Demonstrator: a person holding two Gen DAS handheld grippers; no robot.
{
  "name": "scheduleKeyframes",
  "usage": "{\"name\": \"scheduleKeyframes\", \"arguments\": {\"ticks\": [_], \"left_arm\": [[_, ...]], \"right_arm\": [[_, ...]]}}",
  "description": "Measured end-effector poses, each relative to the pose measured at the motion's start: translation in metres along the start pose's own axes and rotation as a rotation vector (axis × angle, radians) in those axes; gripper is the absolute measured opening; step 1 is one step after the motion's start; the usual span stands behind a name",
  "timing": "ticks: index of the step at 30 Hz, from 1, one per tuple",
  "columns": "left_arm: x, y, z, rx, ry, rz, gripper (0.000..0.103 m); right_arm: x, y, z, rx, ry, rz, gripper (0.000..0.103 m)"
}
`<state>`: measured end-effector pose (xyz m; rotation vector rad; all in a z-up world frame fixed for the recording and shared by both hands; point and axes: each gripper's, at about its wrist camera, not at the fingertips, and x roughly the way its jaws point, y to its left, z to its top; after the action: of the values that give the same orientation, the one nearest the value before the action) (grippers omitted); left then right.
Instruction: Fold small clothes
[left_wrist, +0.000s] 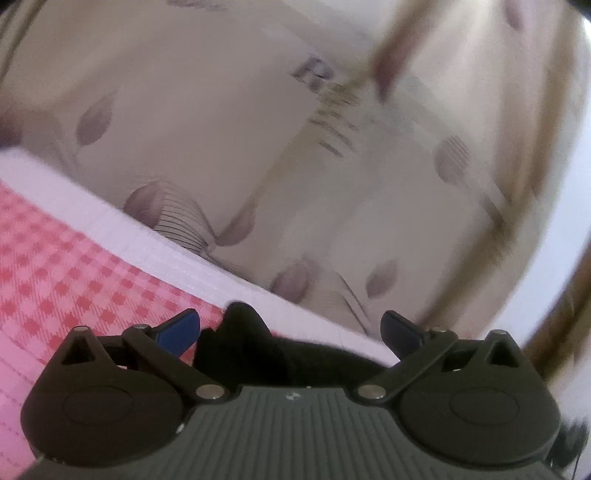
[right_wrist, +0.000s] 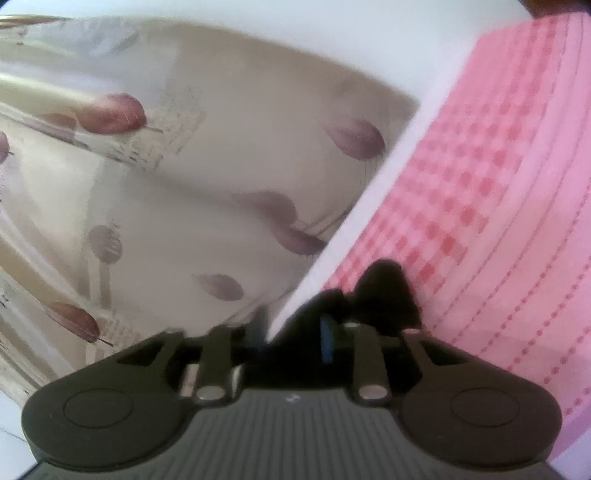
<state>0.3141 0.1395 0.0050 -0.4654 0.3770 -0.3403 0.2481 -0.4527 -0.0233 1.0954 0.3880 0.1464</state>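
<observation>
A small pink checked garment (left_wrist: 74, 273) with a white ribbed band (left_wrist: 177, 254) lies over a cream cloth with purple leaf prints (left_wrist: 207, 129). In the left wrist view my left gripper (left_wrist: 291, 332) is open, its blue fingertips (left_wrist: 181, 330) spread wide over the garment's banded edge, with a dark patch between them. In the right wrist view the same garment (right_wrist: 498, 206) fills the right side. My right gripper (right_wrist: 328, 332) is shut on the garment's edge next to the white band (right_wrist: 369, 206).
The cream leaf-print cloth (right_wrist: 184, 206) covers the surface on the left of the right wrist view. A white wall or edge (left_wrist: 554, 236) and a brown strip (left_wrist: 391, 62) show at the right of the left wrist view, blurred.
</observation>
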Motion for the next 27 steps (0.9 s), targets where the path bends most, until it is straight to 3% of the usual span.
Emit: {"name": "scheduleKeyframes", "arguments": {"ticks": [1, 2, 5, 7, 10, 11, 13, 17, 19, 21, 23, 27], "left_arm": [[-0.004, -0.006, -0.003, 0.043, 0.019, -0.012, 0.102], [-0.006, -0.012, -0.008, 0.082, 0.042, -0.029, 0.102], [-0.002, -0.029, -0.023, 0.162, 0.145, -0.091, 0.102], [0.009, -0.039, -0.034, 0.208, 0.241, -0.106, 0.102], [0.026, -0.044, -0.046, 0.181, 0.353, -0.153, 0.102], [0.032, -0.043, -0.047, 0.166, 0.37, -0.157, 0.102], [0.048, -0.039, -0.048, 0.121, 0.417, -0.168, 0.102], [0.077, -0.036, -0.039, 0.056, 0.442, -0.153, 0.102], [0.089, -0.032, -0.029, 0.01, 0.434, -0.146, 0.102], [0.101, -0.028, -0.018, -0.014, 0.411, -0.114, 0.102], [0.107, -0.022, -0.01, -0.034, 0.348, -0.057, 0.102], [0.101, -0.005, 0.0, -0.125, 0.18, 0.046, 0.102]], "right_arm": [[-0.006, -0.003, 0.003, 0.026, -0.019, 0.025, 0.068], [-0.011, -0.007, 0.006, 0.058, -0.037, 0.061, 0.08], [-0.027, -0.011, 0.015, 0.12, -0.098, 0.15, 0.08], [-0.033, 0.002, 0.018, 0.033, -0.061, 0.176, 0.08], [-0.026, 0.046, -0.003, -0.27, 0.102, 0.137, 0.079], [-0.018, 0.065, -0.019, -0.419, 0.176, 0.102, 0.076], [0.0, 0.089, -0.048, -0.602, 0.291, 0.082, 0.067], [0.052, 0.113, -0.089, -0.836, 0.469, -0.007, 0.053], [0.082, 0.119, -0.095, -0.917, 0.523, -0.087, 0.053], [0.103, 0.122, -0.088, -0.957, 0.513, -0.15, 0.051], [0.12, 0.125, -0.067, -0.943, 0.442, -0.201, 0.051], [0.12, 0.119, -0.018, -0.668, 0.181, -0.24, 0.053]]}}
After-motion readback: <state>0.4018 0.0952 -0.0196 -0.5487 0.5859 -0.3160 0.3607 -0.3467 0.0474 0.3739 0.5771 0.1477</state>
